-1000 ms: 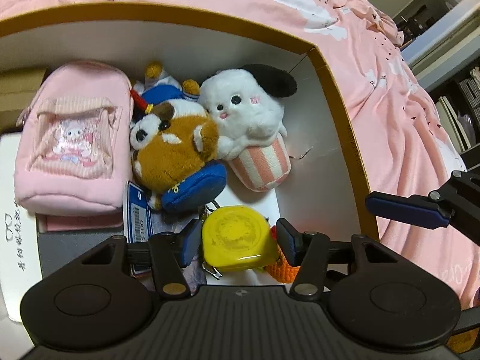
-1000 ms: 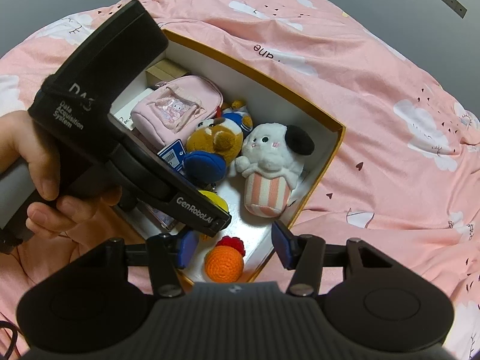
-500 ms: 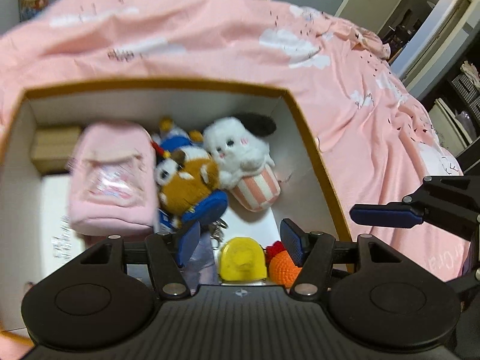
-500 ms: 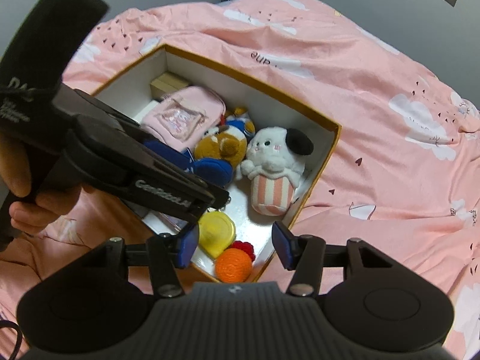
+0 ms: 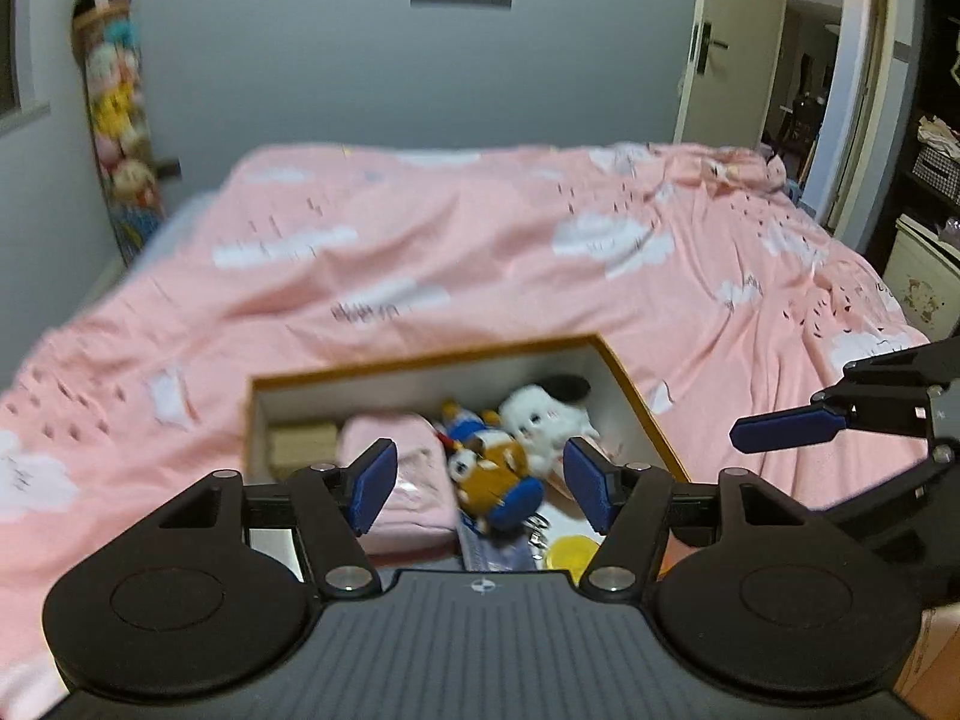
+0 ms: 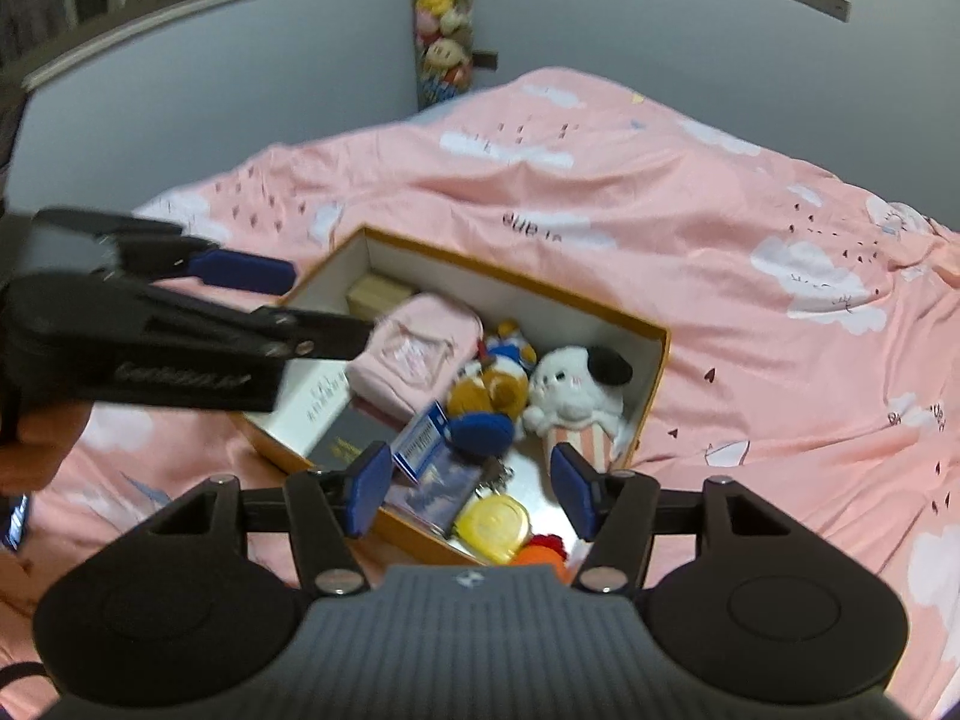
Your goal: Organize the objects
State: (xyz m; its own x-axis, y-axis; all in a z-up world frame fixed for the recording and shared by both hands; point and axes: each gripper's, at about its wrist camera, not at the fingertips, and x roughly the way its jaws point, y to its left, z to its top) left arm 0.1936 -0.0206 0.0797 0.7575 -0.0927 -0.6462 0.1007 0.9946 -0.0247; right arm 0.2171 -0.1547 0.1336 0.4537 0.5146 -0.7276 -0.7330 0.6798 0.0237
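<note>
- Left wrist view: our left hand-held gripper fills the bottom of the frame, its blue pads apart with nothing between them; the jaws have just been opening.
- Behind it, at lower centre, the open box with orange rims sits on the pink bedspread.
- Inside the box we see a pink pouch at left, a brown plush dog in the middle, and a white plush puppy at the upper right, all blurred.
- A yellow tape measure peeks out at the box's near edge, just above the gripper body.
- The right hand-held gripper reaches in from the right edge, over the bedspread.
- Right wrist view: our right hand-held gripper stands at the bottom, pads apart and empty; its jaws too have just been opening.
- The box lies mid-frame with the pink pouch, brown plush dog and white plush puppy in a row.
- The yellow tape measure and an orange crochet ball lie in the near corner, touching each other.
- The left hand-held gripper stretches in from the left edge, over the box's left end.
</note>
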